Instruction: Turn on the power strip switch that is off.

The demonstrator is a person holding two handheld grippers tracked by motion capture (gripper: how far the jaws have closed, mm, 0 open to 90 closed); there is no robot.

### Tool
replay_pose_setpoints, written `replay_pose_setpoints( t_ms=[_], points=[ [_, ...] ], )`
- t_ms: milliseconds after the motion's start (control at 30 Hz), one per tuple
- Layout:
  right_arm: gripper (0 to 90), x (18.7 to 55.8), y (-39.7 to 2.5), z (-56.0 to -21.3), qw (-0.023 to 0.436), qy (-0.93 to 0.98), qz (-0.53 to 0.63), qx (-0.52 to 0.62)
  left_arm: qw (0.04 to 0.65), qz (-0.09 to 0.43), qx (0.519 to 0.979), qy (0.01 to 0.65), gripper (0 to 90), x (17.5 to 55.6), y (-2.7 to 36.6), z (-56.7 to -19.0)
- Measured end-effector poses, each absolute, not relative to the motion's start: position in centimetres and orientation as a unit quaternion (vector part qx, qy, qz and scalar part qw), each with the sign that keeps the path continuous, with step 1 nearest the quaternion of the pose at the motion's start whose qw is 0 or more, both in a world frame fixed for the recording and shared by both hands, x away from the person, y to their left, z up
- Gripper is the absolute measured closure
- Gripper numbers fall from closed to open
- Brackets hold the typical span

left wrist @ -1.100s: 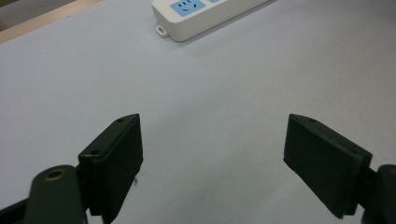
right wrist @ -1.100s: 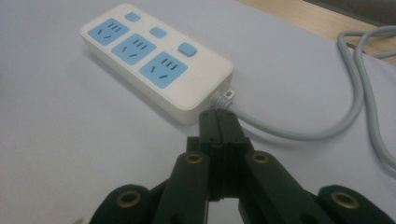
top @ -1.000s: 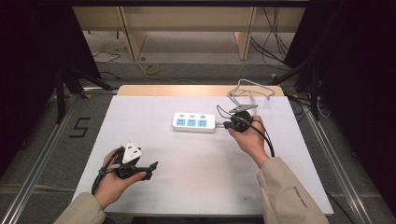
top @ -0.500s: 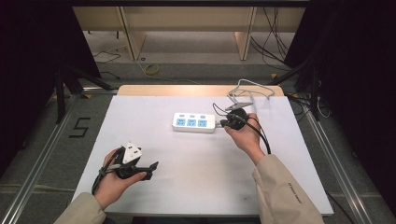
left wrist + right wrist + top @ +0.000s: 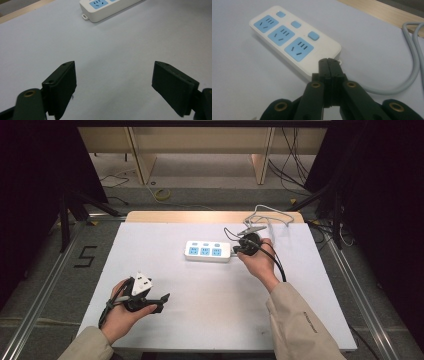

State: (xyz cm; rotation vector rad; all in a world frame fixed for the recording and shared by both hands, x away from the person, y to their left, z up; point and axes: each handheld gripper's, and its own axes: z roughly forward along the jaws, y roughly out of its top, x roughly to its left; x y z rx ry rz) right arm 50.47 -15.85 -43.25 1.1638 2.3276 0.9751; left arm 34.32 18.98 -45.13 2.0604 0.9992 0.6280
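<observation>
Near the front of the white tabletop point(image 5: 210, 310), the left gripper point(image 5: 162, 301) idles, jaws spread. Farther back, the right gripper point(image 5: 329, 65), pressed together, meets the white three-socket power strip's point(image 5: 292, 47) cable end, likely nudging it; next, a steady push.

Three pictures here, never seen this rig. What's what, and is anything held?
No robot: a person holds a two-jaw tool in each hand. The high view looks down on the white table; the other two views ride on the tools, looking along their black fingers. The left gripper is wide open over bare table, holding nothing. The right gripper is shut, its tips at the cable end of the white power strip; whether they pinch anything is unclear. The strip's grey cable loops toward the far edge.
</observation>
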Motion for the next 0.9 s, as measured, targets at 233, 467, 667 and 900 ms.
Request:
replay_pose_setpoints(
  t_ms=[233,467,667,900],
  points=[
    [90.0,50.9,-15.6,-43.5,0.18,0.825,0.341,0.413,0.374,0.245,0.805,0.39,19.6,34.3,19.0,-45.1],
    [90.0,51.4,-15.3,-43.6,0.178,0.826,0.339,0.414,0.373,0.244,0.807,0.387,19.6,34.3,18.9,-45.1],
    [90.0,51.8,-14.9,-43.8,0.177,0.826,0.338,0.415,0.373,0.244,0.807,0.388,19.6,34.3,18.9,-45.1],
    [90.0,52.1,-14.6,-43.7,0.176,0.826,0.338,0.416,0.373,0.243,0.808,0.386,19.6,34.3,18.9,-45.1]
  ],
)
